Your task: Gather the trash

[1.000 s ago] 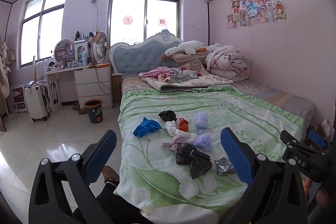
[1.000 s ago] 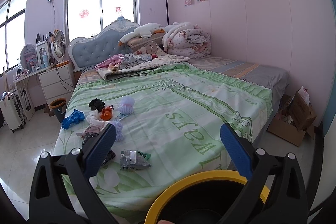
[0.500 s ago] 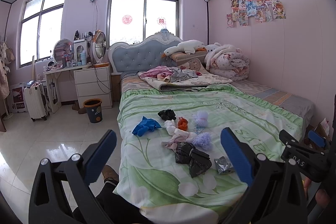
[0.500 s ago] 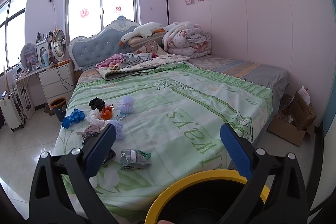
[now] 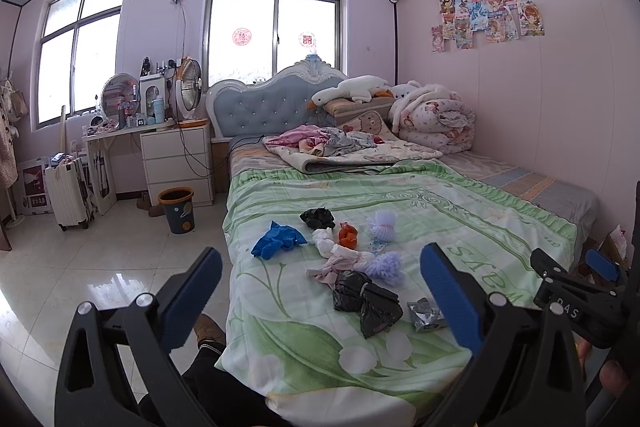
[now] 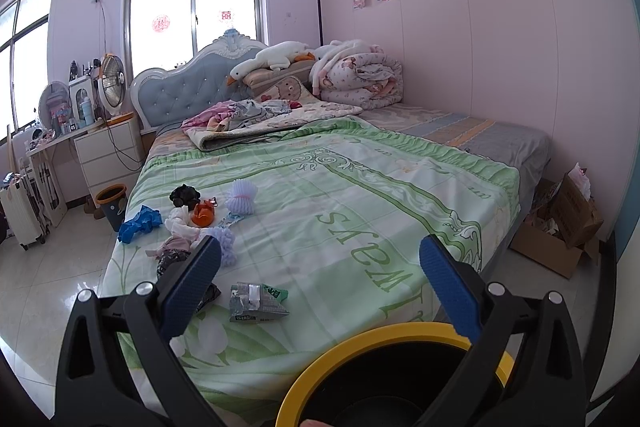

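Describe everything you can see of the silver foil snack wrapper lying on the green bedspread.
The crumpled silver foil snack wrapper lies flattened on the green floral bedspread near the foot edge of the bed. It looks like metallised plastic, creased and emptied, with a green printed corner and a pale label strip. Nothing grips it; it rests on the bedspread only. The crumpled black plastic bag lies just beside it, apart. In the left wrist view a blue pad partly hides it.

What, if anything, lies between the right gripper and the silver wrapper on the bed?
Nothing visible. The right gripper is open, and the silver wrapper lies on bare bedspread just ahead. The yellow-rimmed bin sits below the gripper.
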Demonstrator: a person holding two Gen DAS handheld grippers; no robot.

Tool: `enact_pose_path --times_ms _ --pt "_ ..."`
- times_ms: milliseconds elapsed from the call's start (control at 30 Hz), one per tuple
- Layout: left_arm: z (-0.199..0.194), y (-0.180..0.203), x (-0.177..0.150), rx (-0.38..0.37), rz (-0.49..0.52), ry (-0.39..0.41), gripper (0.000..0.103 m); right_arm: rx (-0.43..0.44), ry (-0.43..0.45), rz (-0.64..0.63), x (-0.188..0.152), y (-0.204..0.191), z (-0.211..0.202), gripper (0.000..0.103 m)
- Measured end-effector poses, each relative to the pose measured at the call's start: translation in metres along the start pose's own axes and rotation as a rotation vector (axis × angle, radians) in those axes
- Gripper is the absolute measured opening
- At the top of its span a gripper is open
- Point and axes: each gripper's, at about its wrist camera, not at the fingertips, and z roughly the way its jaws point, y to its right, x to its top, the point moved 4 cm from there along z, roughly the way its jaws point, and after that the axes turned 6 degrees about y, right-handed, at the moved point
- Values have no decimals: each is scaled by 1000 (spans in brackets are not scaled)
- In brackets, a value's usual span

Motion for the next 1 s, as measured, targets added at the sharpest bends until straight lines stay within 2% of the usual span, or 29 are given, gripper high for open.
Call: enact_pose_path --times_ms 700,1000 --pt "0 -2 1 7 0 -4 96 15 -13 -6 -1 -5 3 95" --pt "26 -17 -3 -3 -45 -63 96 19 -46 -49 -9 -13 22 95"
